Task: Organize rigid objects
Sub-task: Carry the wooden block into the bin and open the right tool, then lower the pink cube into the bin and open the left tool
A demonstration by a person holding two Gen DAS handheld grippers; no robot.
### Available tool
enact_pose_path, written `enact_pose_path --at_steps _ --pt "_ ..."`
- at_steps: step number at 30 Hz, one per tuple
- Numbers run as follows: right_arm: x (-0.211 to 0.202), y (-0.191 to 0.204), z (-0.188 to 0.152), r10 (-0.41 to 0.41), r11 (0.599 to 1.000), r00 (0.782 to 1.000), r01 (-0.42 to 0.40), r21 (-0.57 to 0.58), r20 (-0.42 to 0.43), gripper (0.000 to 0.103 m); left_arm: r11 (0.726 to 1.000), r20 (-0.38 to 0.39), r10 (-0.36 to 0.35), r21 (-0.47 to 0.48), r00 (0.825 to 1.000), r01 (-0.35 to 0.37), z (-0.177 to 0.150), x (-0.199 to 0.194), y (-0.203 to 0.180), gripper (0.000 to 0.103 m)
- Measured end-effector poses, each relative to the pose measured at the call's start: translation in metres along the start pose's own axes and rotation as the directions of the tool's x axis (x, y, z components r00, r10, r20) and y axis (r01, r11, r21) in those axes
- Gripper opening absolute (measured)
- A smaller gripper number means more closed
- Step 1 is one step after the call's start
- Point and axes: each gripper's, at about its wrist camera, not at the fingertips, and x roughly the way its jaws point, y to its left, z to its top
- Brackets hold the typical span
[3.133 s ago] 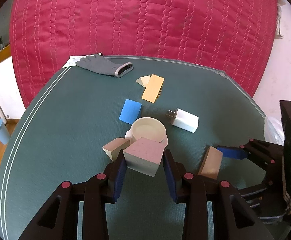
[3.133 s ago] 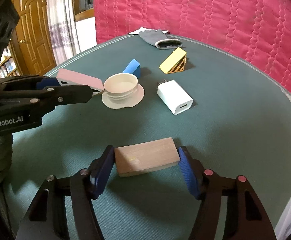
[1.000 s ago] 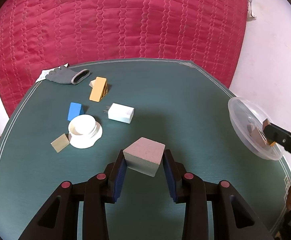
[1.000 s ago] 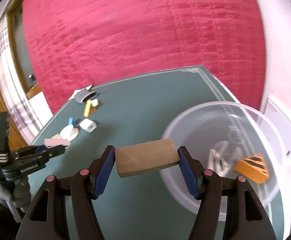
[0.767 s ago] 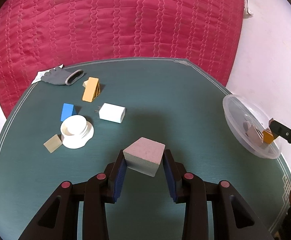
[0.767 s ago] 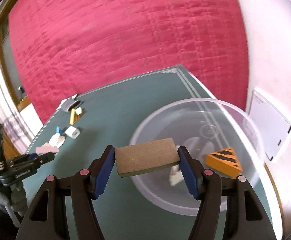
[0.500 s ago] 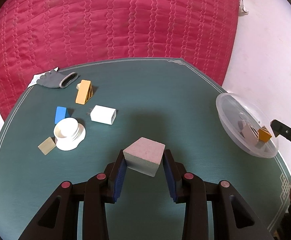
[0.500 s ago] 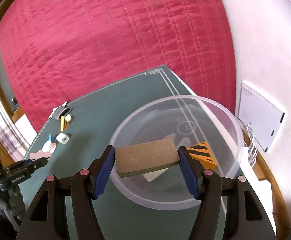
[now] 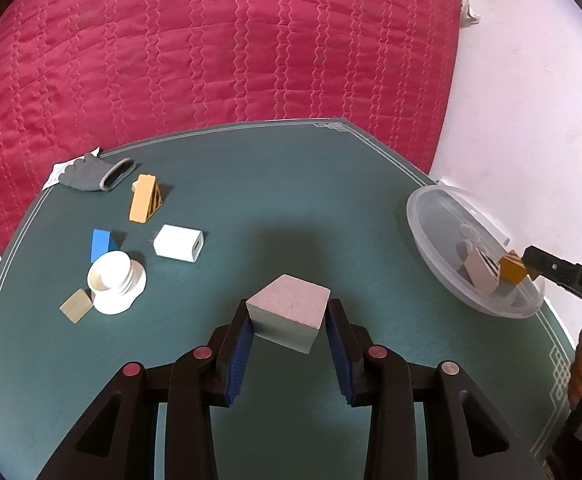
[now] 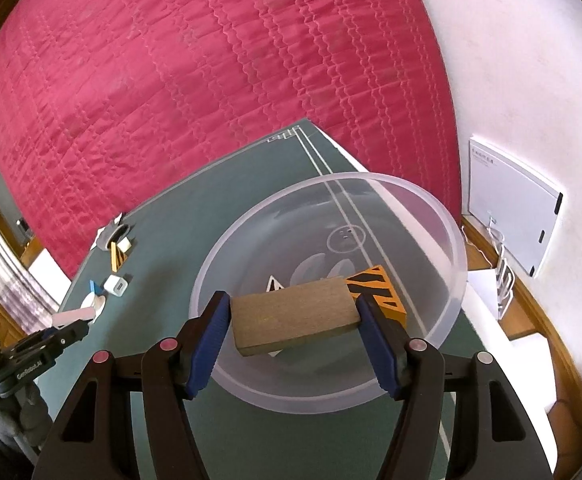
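Two blocks held above the green tabletop (image 9: 251, 184)
The left tongs (image 9: 289, 334) clamp a pinkish block (image 9: 289, 314) over the tabletop's middle; to the right, the right tongs (image 10: 295, 322) grip a brown block (image 10: 293, 316) over the clear bowl (image 10: 447, 232), beside an orange striped wedge (image 10: 375, 286) inside

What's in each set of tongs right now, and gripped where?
Left tongs: pink block, by its two side faces. Right tongs: brown block, by its short ends, over the clear bowl.
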Motion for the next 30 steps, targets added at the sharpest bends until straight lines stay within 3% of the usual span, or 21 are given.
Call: enact_pose_path --at_steps 7,14,22,30 --pt "-0.009 -0.005 0.001 -0.006 1.000 0.999 0.006 0.018 0.041 0.071 1.000 0.011 -0.018 0.024 1.000 0.018 0.005 -0.002 -0.014 0.038" --pt "-0.018 -0.006 0.001 -0.073 0.997 0.992 0.072 0.013 0.105 0.071 0.997 0.024 -0.048 0.061 0.999 0.046 0.013 -0.003 -0.033 0.038" --pt "-0.024 0.000 0.000 -0.125 0.991 0.979 0.130 -0.022 0.160 0.071 0.987 0.030 -0.099 0.128 0.995 0.094 0.023 0.004 -0.068 0.038" --pt "-0.027 0.001 -0.002 -0.124 0.991 0.977 0.131 -0.034 0.176 0.071 0.969 0.017 -0.151 0.201 0.988 0.144 0.030 0.019 -0.109 0.038"
